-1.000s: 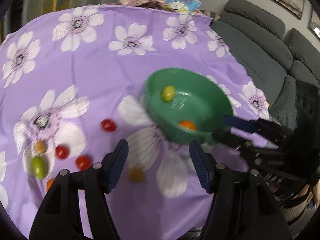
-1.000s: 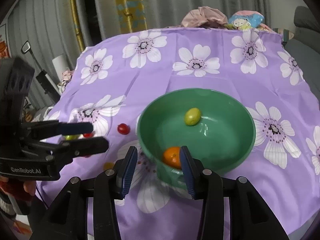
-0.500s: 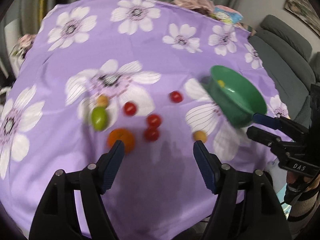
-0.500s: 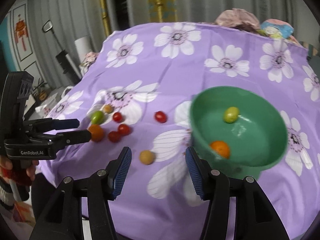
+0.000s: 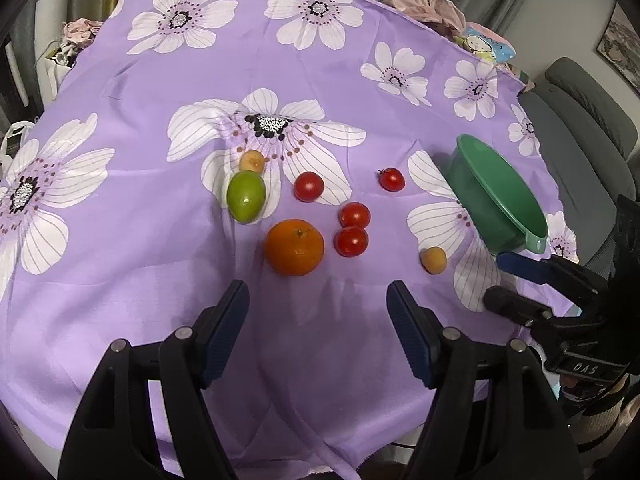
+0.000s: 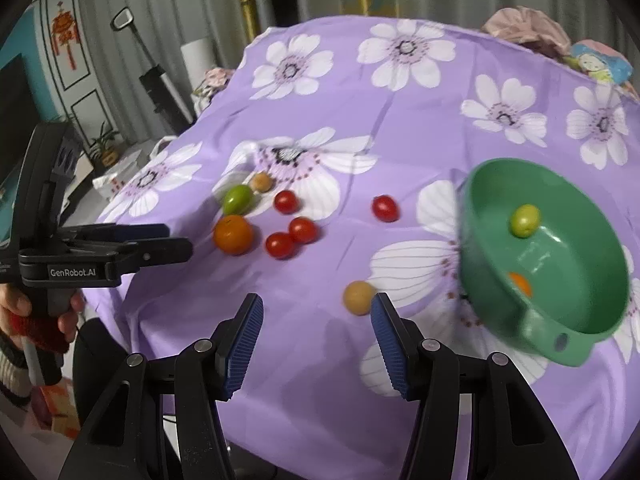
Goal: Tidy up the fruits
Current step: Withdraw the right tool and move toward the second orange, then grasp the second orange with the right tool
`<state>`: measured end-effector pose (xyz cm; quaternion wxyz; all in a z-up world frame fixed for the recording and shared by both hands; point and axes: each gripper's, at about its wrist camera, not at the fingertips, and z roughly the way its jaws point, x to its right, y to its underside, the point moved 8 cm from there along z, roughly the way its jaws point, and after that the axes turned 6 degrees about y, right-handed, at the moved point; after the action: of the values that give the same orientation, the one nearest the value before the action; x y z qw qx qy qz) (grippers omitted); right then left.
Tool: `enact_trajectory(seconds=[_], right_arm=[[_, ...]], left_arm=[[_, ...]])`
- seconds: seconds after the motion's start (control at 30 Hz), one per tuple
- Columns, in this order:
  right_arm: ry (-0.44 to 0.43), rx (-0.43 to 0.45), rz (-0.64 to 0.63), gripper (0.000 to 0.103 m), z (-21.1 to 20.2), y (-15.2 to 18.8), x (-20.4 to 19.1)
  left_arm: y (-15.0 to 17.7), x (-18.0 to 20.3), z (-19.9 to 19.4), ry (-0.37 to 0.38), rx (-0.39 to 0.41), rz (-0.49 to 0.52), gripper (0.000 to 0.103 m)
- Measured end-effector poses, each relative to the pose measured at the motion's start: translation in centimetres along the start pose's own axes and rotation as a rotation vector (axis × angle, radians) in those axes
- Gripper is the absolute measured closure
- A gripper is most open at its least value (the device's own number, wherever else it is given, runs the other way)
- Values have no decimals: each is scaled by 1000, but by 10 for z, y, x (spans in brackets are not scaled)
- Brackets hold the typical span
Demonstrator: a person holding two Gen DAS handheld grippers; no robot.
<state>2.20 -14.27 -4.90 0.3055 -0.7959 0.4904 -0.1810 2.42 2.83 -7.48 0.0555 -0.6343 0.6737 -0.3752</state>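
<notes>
Two fruits sit in the green bowl (image 6: pixel 560 264); eight remain on the cloth (image 5: pixel 160 240). Left gripper (image 5: pixel 318 332) and right gripper (image 6: pixel 316 344) gape wide, empty.

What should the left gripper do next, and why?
Probably ease the left gripper forward and down over the large round orange fruit. Its fingers are open and empty, and that fruit lies loose on the purple flowered tablecloth just ahead of them, while the green plastic bowl already holds two fruits.
</notes>
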Motion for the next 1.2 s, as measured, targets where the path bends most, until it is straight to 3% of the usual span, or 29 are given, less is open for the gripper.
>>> enact_trajectory(seconds=[0.6, 1.2], right_arm=[[-122, -104, -42, 47, 47, 2, -47], [-210, -143, -41, 46, 84, -17, -68]], left_arm=[[-5, -15, 15, 38, -27, -1, 32], [-23, -20, 43, 71, -102, -1, 34]])
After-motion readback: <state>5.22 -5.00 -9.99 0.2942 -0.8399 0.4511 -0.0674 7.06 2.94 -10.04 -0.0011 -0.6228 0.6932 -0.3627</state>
